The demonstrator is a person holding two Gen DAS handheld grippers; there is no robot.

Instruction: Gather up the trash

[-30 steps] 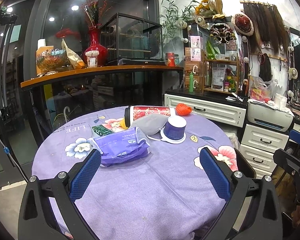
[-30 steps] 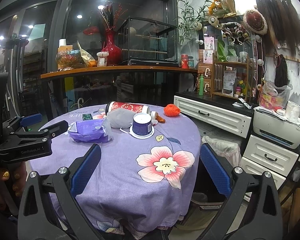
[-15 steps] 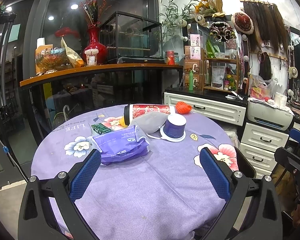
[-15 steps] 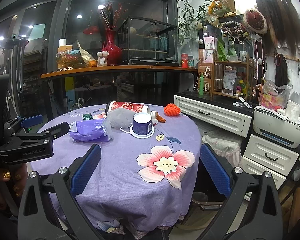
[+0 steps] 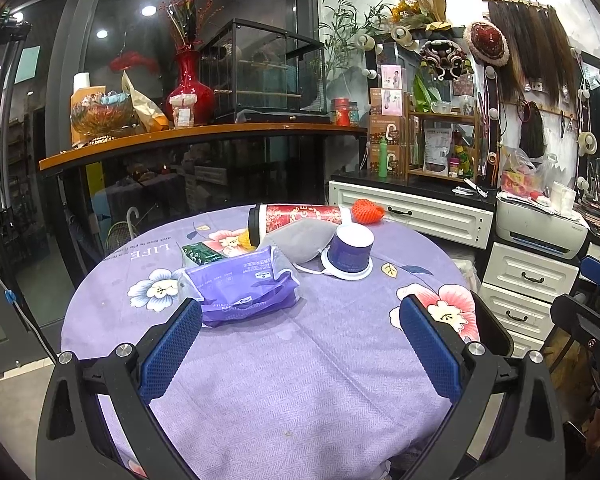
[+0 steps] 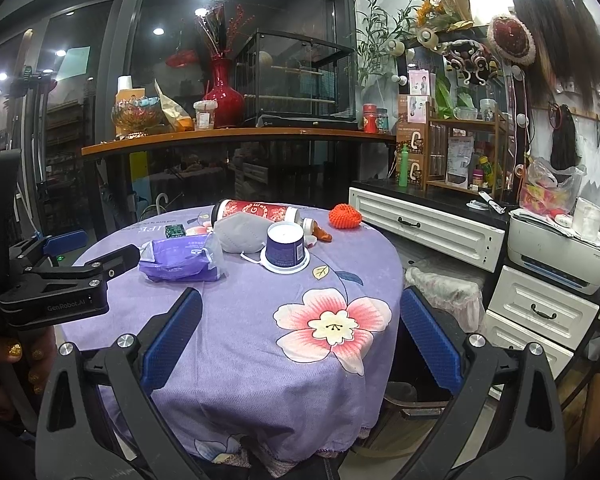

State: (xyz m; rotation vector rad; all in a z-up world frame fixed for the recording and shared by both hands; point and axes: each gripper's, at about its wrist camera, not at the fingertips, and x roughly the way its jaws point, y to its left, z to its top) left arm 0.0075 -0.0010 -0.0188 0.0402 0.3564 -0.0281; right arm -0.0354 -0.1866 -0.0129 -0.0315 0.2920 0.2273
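Note:
Litter lies on a round table with a purple flowered cloth (image 5: 300,380) (image 6: 260,340): a purple plastic wrapper (image 5: 244,284) (image 6: 180,260), an upturned blue paper cup (image 5: 350,250) (image 6: 286,248), a grey face mask (image 5: 300,238) (image 6: 244,232), a red tube on its side (image 5: 300,216) (image 6: 256,210), an orange net ball (image 5: 366,211) (image 6: 344,215) and a small green packet (image 5: 200,254) (image 6: 175,231). My left gripper (image 5: 300,352) hovers open just short of the wrapper, holding nothing. My right gripper (image 6: 300,352) is open over the table's near right edge, empty.
A bin lined with clear plastic (image 6: 444,288) stands right of the table. White drawers (image 6: 428,232) and a printer (image 6: 560,252) line the right wall. A wooden counter (image 5: 200,140) with a red vase (image 5: 190,92) runs behind. A person's hand (image 6: 16,364) holds the left gripper.
The left gripper has edged slightly forward toward the wrapper. The right gripper has barely moved. Both stay open.

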